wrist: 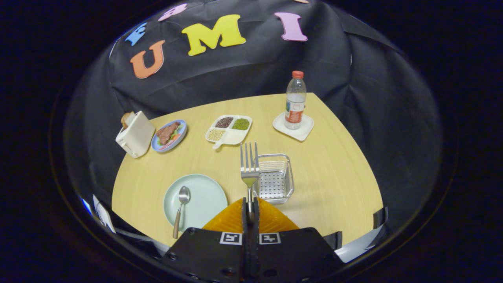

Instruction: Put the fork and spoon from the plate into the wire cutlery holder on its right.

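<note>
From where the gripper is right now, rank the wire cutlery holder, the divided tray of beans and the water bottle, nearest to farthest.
The gripper is shut on the fork, tines pointing ahead.
1. Wire cutlery holder: just ahead of the fingers, slightly right of the fork.
2. Divided tray of beans: beyond the fork tips, a little left.
3. Water bottle: farthest, upright on a white coaster near the table's far right edge.

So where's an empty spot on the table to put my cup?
Bare wood lies right of the wire cutlery holder, below the bottle, and between the green plate and the toaster. The far side is crowded. The gripper holds the fork.
</note>
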{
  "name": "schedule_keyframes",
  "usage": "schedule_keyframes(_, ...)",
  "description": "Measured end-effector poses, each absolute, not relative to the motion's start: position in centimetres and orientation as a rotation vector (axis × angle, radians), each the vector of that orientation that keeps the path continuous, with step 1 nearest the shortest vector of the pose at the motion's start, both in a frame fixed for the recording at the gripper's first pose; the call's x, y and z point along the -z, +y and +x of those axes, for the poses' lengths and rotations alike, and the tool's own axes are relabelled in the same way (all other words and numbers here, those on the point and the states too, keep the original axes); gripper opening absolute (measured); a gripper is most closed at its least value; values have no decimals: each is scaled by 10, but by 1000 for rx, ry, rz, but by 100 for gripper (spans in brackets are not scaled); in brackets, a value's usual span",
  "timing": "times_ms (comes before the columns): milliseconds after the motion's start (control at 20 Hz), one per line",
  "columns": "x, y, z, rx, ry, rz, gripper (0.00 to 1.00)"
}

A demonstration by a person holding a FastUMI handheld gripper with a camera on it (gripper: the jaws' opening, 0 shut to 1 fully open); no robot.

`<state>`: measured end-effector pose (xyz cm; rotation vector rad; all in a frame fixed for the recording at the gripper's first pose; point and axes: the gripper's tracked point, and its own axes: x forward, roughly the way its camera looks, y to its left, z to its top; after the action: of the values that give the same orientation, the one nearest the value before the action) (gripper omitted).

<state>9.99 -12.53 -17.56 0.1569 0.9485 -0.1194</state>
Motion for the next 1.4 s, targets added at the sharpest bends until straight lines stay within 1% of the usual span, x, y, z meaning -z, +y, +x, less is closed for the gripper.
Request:
schedule_keyframes(500,210,-148,112,157,1033,194,1)
schedule_keyframes(750,213,-149,114,156,1026,225,1)
schedule_keyframes(800,211,-149,115,156,1021,227,8)
schedule_keyframes(950,206,-150,117,155,992,231,5)
schedule_keyframes(1050,203,-150,113,159,984,230,23)
schedule_keyframes(1100,202,-149,113,158,980,231,26)
schedule_keyframes(1200,197,-147,114,153,958,235,27)
schedule_keyframes(1400,179,-137,110,152,896,209,63)
